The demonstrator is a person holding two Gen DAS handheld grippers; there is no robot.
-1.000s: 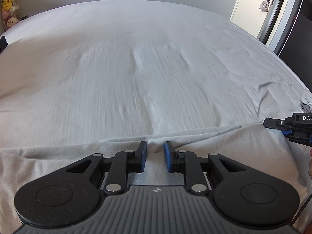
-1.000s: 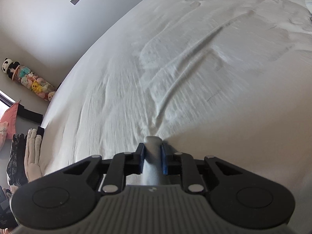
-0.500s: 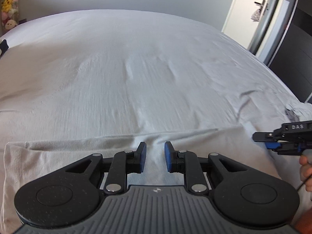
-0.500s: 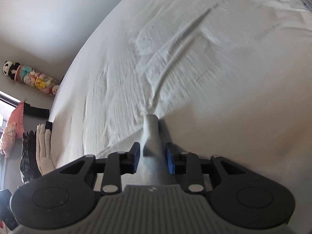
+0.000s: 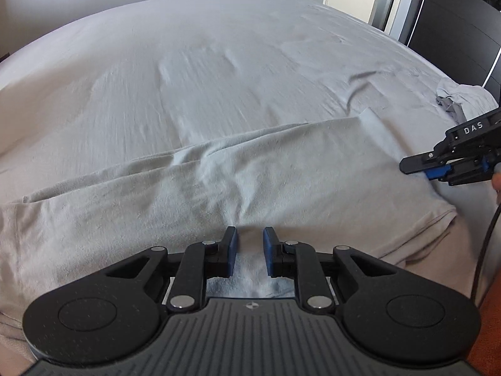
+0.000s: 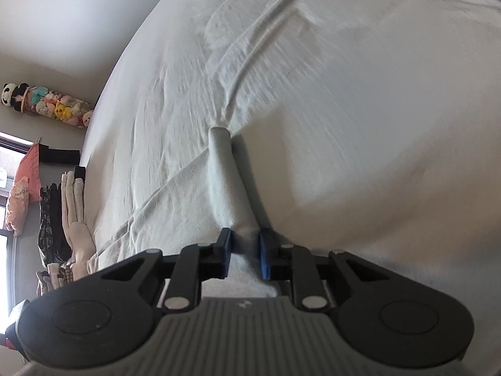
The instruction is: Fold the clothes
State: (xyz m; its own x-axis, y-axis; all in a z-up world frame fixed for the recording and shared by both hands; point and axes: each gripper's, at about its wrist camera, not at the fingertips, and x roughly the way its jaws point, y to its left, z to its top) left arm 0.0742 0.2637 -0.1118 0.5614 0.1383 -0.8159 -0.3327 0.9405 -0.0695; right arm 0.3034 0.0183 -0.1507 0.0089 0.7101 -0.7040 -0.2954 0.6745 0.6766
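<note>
A pale grey garment [image 5: 219, 194] lies spread across the near part of the bed [image 5: 219, 62], with a folded far edge. My left gripper [image 5: 249, 252] sits low over its near hem, jaws a little apart with cloth between them, not pinching it. My right gripper [image 5: 422, 169] is at the garment's right side. In the right wrist view my right gripper [image 6: 243, 255] has its jaws slightly apart around a raised ridge of the garment [image 6: 225, 188], which runs forward from the jaws.
A crumpled pile of grey clothes [image 5: 460, 100] lies at the bed's right edge. A dark wardrobe [image 5: 460, 22] and a doorway stand to the right. Stuffed toys [image 6: 53, 106] and hanging clothes [image 6: 56, 219] are by the left wall.
Both grippers have pulled back toward the near edge of the bed, so more of the garment shows in front. The right jaws have widened around the cloth ridge.
</note>
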